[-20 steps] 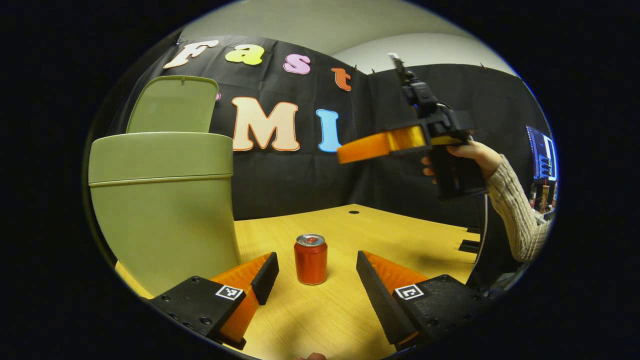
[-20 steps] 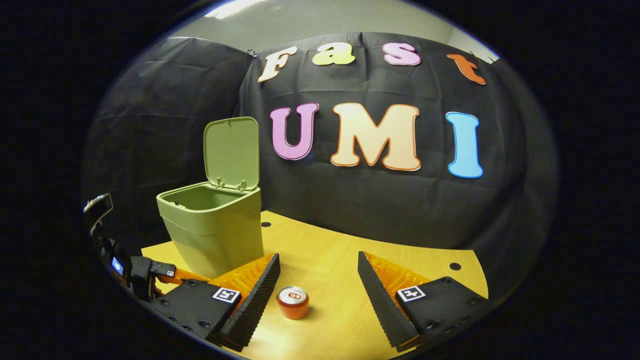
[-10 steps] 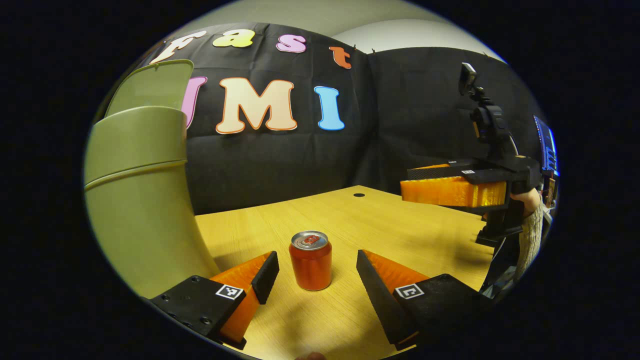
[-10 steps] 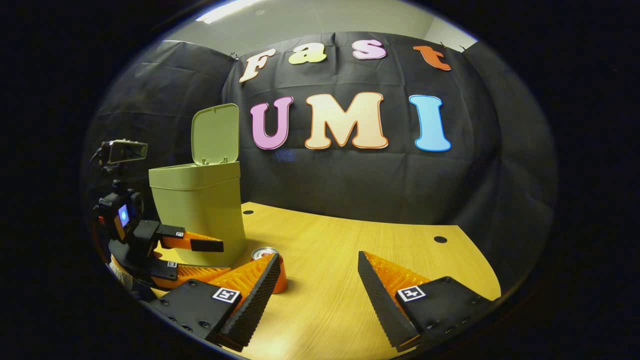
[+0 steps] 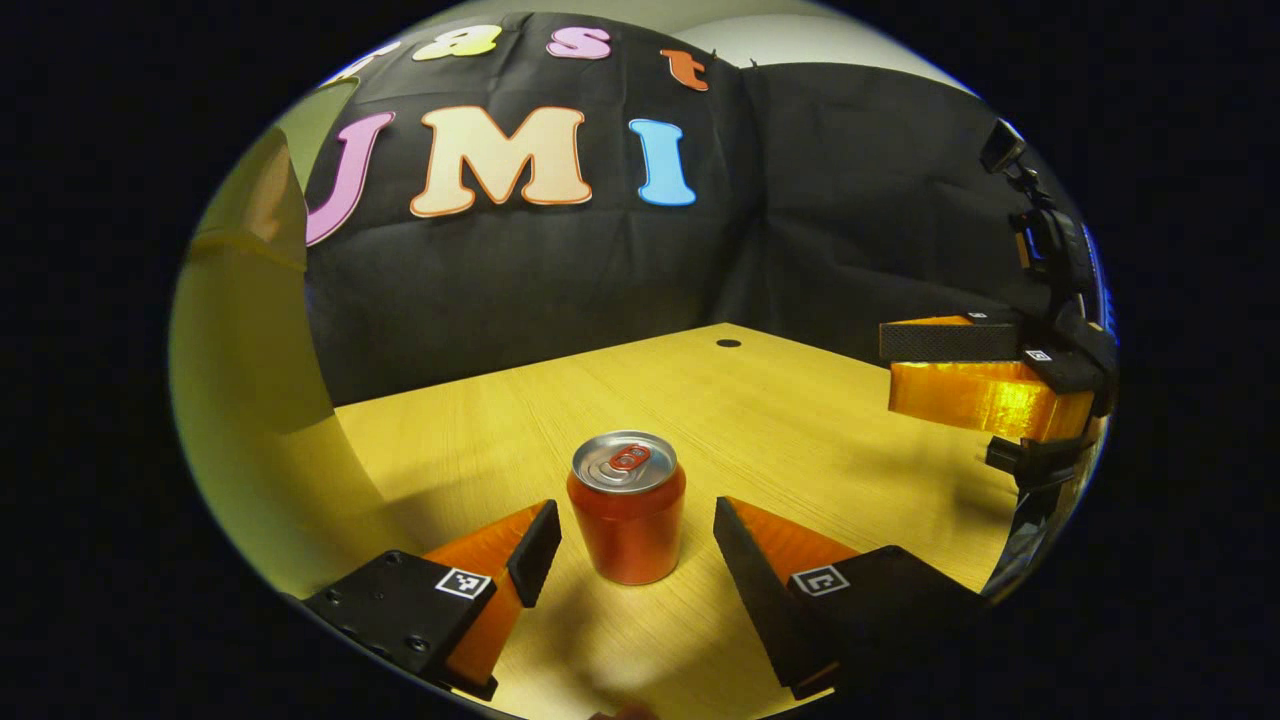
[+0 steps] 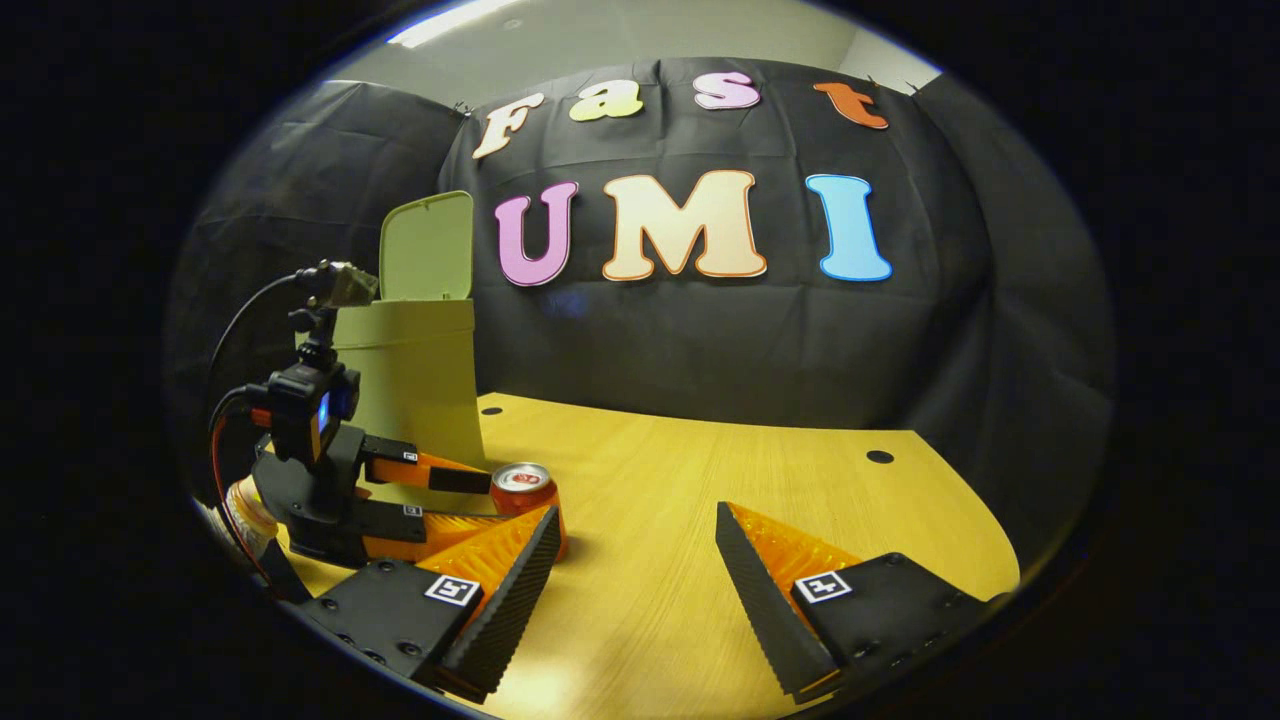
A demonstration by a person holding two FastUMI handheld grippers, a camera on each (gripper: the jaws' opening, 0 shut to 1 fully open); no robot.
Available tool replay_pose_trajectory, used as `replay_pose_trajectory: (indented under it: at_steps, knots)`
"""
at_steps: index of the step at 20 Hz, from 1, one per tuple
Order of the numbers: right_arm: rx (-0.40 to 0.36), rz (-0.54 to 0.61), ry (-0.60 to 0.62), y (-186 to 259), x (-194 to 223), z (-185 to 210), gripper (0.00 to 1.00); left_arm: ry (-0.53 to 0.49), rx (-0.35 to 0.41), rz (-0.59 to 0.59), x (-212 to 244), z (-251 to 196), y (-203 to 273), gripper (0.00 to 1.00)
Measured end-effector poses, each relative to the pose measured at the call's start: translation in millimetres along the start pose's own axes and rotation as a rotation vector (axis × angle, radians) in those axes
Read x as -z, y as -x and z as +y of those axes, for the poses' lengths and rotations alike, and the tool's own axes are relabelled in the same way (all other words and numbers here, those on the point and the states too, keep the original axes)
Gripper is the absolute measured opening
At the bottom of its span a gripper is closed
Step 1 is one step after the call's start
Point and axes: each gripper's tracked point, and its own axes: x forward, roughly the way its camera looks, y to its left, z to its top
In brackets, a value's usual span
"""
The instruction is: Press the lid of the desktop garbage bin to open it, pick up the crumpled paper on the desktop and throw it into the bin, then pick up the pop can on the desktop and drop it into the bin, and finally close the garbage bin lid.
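In the left gripper view, the garbage bin (image 5: pixel 235 400) fills your far left, close by, and in the right gripper view its lid (image 6: pixel 427 247) stands up open behind it. No crumpled paper lies on the tabletop (image 5: pixel 800 420), so I judge the paper step done and the pop can to be the step in hand.

Moving right, the pop can (image 5: pixel 627 508) stands on the tabletop straight ahead of your left gripper (image 5: pixel 635 545), between its two fingers, which are spread wide with a gap on either side of the can. Nothing is pinched. To do this well, slide forward until the can wall sits midway along the fingers, keep them level with the tabletop, then close evenly on the middle of the body, not the rim. It looks like thin metal, so squeeze only enough to carry it, then lift straight up before swinging left over the bin's mouth.

The can is upright: its long axis runs vertical, the pull-tab end faces up, the base rests flat. Side-on fingers suit that.

At the far right, your right gripper (image 6: pixel 632 590) hovers above the tabletop with its fingers also spread and empty, well apart from the can. Keep it out there so it does not cross your lifting path.
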Motion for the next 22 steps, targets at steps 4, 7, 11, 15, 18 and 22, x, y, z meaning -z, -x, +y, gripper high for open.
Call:
replay_pose_trajectory:
  at_steps: [4,7,11,15,18,22]
  knots:
    - [0.008,0.009,-0.011,0.7,11.4,-4.0,0.98,-0.015,-0.014,0.037,-1.8,5.4,-14.1,0.93]
    - [0.008,0.025,-0.02,-1.5,17.2,-7.7,0.98,-0.02,-0.017,0.062,5.3,2.9,-17.9,0.93]
    - [0.004,0.042,-0.027,-3.8,22.7,-7.7,0.98,-0.027,-0.036,0.109,15.3,8.6,-27.7,0.94]
    - [0.0,0.039,-0.029,-1.2,21.0,-8.2,0.98,-0.006,-0.042,0.137,22.5,13.5,-31.7,0.78]
    - [0.003,0.032,-0.038,-0.5,18.9,-11.6,0.98,-0.014,-0.025,0.131,17.7,6.2,-25.0,0.78]
    - [0.008,0.018,-0.068,5.8,12.7,-15.6,1.0,-0.059,-0.002,0.057,-22.1,-12.5,1.9,0.78]
